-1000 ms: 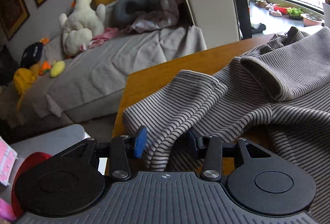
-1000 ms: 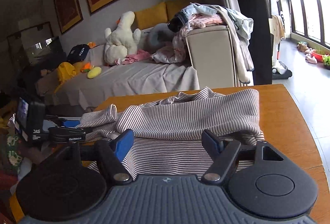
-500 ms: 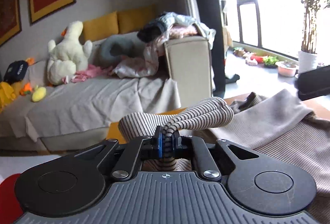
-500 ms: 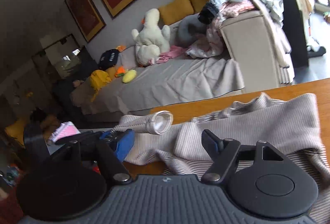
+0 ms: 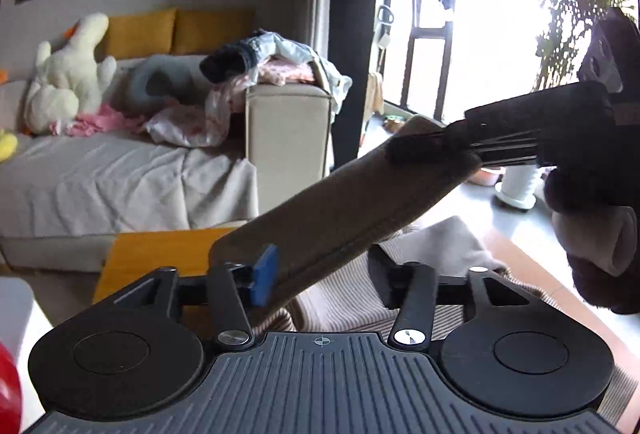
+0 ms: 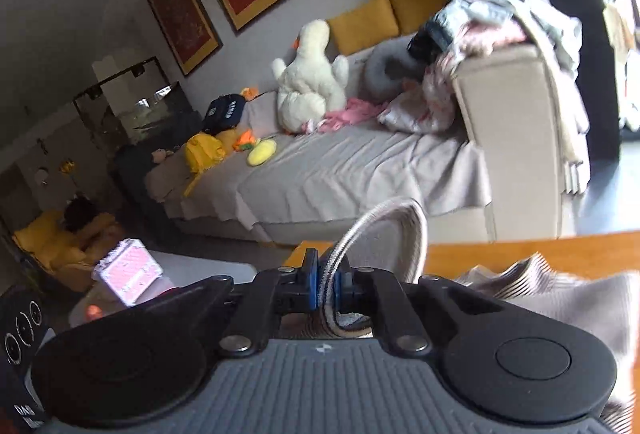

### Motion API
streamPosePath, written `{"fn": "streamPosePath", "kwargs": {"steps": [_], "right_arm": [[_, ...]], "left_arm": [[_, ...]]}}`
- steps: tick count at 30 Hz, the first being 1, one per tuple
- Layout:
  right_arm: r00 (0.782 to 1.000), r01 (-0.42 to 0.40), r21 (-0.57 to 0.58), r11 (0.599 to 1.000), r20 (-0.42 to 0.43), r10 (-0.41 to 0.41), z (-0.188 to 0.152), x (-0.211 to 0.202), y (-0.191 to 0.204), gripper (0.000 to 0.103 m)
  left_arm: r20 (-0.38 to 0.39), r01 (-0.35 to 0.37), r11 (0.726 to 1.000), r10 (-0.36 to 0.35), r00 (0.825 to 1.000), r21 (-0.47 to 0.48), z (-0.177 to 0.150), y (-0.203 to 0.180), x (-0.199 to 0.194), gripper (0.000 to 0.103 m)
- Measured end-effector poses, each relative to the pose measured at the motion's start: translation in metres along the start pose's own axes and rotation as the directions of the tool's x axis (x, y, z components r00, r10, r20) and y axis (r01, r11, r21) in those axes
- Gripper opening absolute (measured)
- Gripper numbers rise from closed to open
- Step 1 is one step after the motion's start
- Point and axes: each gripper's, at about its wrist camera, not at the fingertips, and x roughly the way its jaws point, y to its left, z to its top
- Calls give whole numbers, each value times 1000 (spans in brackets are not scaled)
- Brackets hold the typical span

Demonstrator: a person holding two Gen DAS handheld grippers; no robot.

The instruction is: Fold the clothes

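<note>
A grey striped sweater (image 5: 432, 250) lies on the wooden table (image 5: 160, 250). One sleeve (image 5: 340, 218) rises from it and runs taut up to the right. My left gripper (image 5: 324, 270) is open, with the sleeve passing between its fingers and resting against the blue left pad (image 5: 264, 282). My right gripper (image 5: 424, 154), held by a hand at the upper right, clamps the far end of that sleeve. In the right wrist view, the right gripper (image 6: 328, 280) is shut on the sleeve's cuff (image 6: 380, 226), which loops above the jaws. The sweater's body (image 6: 560, 298) lies bunched to its right.
Beyond the table (image 6: 520, 254) stands a grey sofa (image 5: 120, 178) with a white plush duck (image 6: 312, 78) and a pile of clothes (image 5: 280, 66) on its arm. A pink case (image 6: 128, 270) sits low left. A white plant pot (image 5: 516, 186) stands by the window.
The left gripper, shut on the sleeve half a second ago, has opened. The right gripper, open before, has closed on the sleeve's cuff and lifted it up.
</note>
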Motion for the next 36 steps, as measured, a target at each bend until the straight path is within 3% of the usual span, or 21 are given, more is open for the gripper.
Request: {"fn": "streamPosePath", "kwargs": {"steps": [3, 7, 10, 12, 14, 15, 16, 17, 19, 20, 24, 29, 32, 36], "right_arm": [[987, 161, -91, 983, 38, -158, 5, -25, -32, 7], [969, 246, -18, 969, -14, -246, -19, -31, -86, 8], [941, 324, -64, 944, -85, -328, -51, -17, -113, 9], [909, 386, -135, 913, -115, -401, -71, -8, -123, 14], [881, 436, -198, 878, -104, -461, -83, -7, -122, 32], [890, 429, -184, 884, -77, -448, -81, -12, -119, 40], [900, 421, -168, 892, -50, -434, -78, -17, -115, 61], [908, 412, -152, 899, -21, -419, -75, -22, -111, 76], [923, 383, -110, 917, 1, -386, -75, -23, -107, 88], [931, 364, -82, 928, -7, -366, -78, -19, -108, 102], [958, 284, 31, 958, -32, -283, -89, -2, -112, 103], [983, 180, 173, 968, -50, -174, -103, 20, -116, 103], [979, 204, 155, 967, -48, -199, -106, 21, -111, 103], [986, 165, 193, 967, -17, -165, -109, 17, -119, 103]], "left_arm": [[-22, 42, 999, -42, 999, -25, 0, -2, 12, 73], [-56, 102, 994, -103, 993, -36, -3, -14, 33, 77], [-108, 137, 989, -142, 984, -53, -8, -22, 56, 80], [-155, 145, 987, -155, 976, -73, -13, -24, 74, 80], [-200, 135, 986, -152, 968, -95, -21, -20, 88, 80], [-213, 129, 987, -147, 966, -100, -24, -17, 92, 80], [-221, 125, 987, -145, 964, -102, -28, -14, 96, 80], [-224, 125, 987, -146, 964, -104, -30, -12, 99, 81], [-226, 115, 988, -136, 965, -104, -32, -10, 105, 81], [-229, 102, 990, -122, 966, -98, -33, -10, 108, 81], [-240, 29, 998, -41, 970, -55, -40, -6, 116, 83], [-237, 45, 997, -58, 970, -58, -40, -2, 109, 84], [-225, 48, 998, -56, 973, -43, -43, -8, 110, 91], [-186, 8, 999, -1, 982, 37, -52, -26, 110, 97]]}}
